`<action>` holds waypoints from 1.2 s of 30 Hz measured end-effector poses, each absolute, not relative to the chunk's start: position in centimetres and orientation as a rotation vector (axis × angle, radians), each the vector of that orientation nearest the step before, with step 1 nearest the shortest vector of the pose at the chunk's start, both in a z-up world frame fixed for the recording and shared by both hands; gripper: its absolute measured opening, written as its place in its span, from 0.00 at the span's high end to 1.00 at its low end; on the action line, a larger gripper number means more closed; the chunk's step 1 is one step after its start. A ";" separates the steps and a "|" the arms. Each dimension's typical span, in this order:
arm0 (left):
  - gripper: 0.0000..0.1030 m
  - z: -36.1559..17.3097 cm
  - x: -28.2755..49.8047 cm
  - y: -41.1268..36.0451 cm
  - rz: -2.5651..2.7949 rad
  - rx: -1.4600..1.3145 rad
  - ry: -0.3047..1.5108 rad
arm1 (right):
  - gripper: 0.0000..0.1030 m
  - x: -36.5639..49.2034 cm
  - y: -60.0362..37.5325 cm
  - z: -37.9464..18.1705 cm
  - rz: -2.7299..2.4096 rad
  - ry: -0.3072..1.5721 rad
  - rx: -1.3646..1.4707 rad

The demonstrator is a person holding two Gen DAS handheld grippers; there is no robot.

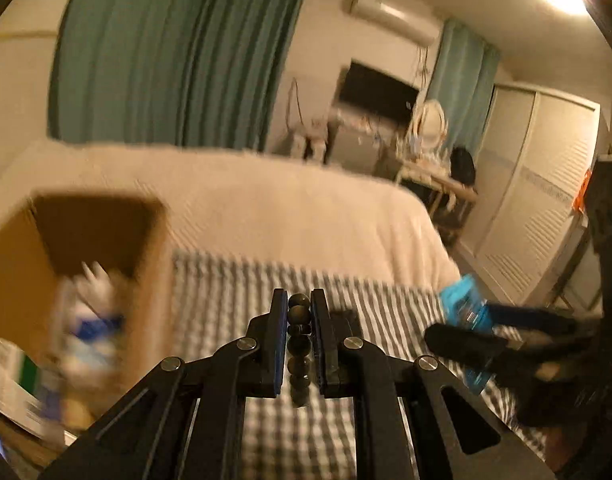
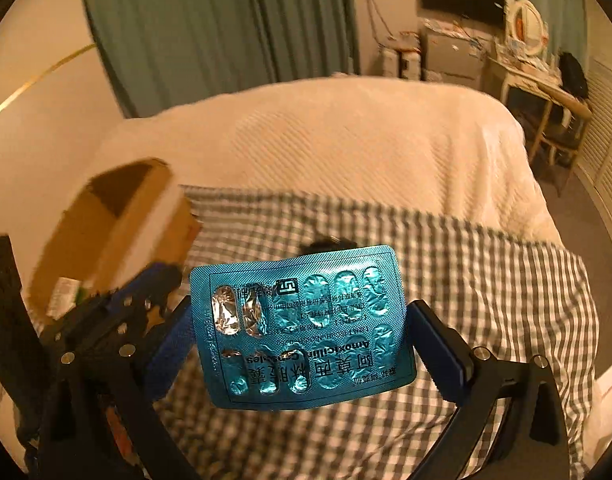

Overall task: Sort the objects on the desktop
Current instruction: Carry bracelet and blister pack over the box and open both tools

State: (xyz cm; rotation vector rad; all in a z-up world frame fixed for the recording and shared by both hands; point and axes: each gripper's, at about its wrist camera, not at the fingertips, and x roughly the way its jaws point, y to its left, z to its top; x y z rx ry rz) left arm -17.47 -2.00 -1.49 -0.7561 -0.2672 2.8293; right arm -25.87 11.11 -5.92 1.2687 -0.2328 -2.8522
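My left gripper [image 1: 298,308] is shut on a string of dark round beads [image 1: 298,312], held above the checked cloth [image 1: 242,292]. It also shows at the left of the right wrist view [image 2: 154,280]. My right gripper [image 2: 302,344] is shut on a blue blister pack of capsules [image 2: 302,328], held by its two side edges above the cloth [image 2: 465,264]. That pack also shows at the right of the left wrist view [image 1: 463,304]. An open cardboard box [image 1: 86,240] with white and blue items inside stands at the left, and it also shows in the right wrist view [image 2: 118,216].
A bed with a cream cover [image 2: 325,136] lies behind the checked cloth. Green curtains [image 1: 178,48], a TV [image 1: 375,88], a dressing table with a round mirror [image 1: 429,120] and louvred wardrobe doors [image 1: 545,184] stand beyond. Printed paper [image 1: 6,380] lies beside the box.
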 end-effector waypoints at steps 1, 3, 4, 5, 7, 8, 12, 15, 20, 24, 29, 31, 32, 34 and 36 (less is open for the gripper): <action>0.89 -0.5 -17.2 -2.8 2.851 -0.729 -0.268 | 0.02 -25.8 10.2 -5.4 -2.837 -0.227 1.251; 0.89 1.1 -16.7 -4.7 2.906 -0.693 -0.265 | 0.02 -26.1 8.2 -4.0 -2.806 -0.215 1.205; 0.89 1.5 -16.7 -5.5 2.924 -0.688 -0.260 | 0.02 -26.2 7.5 -3.6 -2.796 -0.213 1.194; 0.89 2.0 -16.7 -6.7 2.957 -0.688 -0.259 | 0.02 -26.6 6.4 -3.2 -2.781 -0.221 1.170; 0.89 2.2 -16.8 -8.6 3.005 -0.698 -0.260 | 0.02 -27.5 4.8 -2.7 -2.744 -0.257 1.149; 0.89 2.2 -17.0 -9.9 3.043 -0.715 -0.251 | 0.02 -28.2 3.6 -2.5 -2.727 -0.266 1.133; 0.89 1.5 -17.5 -14.2 3.127 -0.778 -0.299 | 0.02 -30.4 0.1 -2.0 -2.688 -0.291 1.091; 0.89 0.1 -17.7 -17.1 3.172 -0.855 -0.324 | 0.02 -32.2 -2.5 -2.0 -2.649 -0.341 1.079; 0.89 -2.0 -17.8 -19.9 3.207 -0.963 -0.364 | 0.02 -35.7 -5.7 -3.3 -2.591 -0.409 1.118; 0.89 -3.0 -17.9 -20.8 3.221 -1.042 -0.390 | 0.02 -37.3 -7.1 -4.6 -2.557 -0.460 1.180; 0.43 -2.7 -17.3 -20.5 3.269 -1.058 -0.331 | 0.02 -38.5 -7.9 -5.2 -2.548 -0.508 1.221; 0.30 -2.3 -17.2 -19.7 3.285 -1.030 -0.305 | 0.01 -38.4 -7.6 -4.7 -2.562 -0.553 1.216; 0.30 -2.1 -17.2 -19.3 3.287 -1.026 -0.286 | 0.00 -38.3 -7.3 -4.5 -2.565 -0.573 1.217; 0.29 -1.7 -17.1 -18.4 3.278 -1.026 -0.255 | 0.00 -38.1 -6.8 -4.2 -2.574 -0.564 1.241; 0.29 -1.4 -16.9 -17.7 3.274 -1.013 -0.226 | 0.00 -38.0 -6.3 -3.6 -2.598 -0.541 1.239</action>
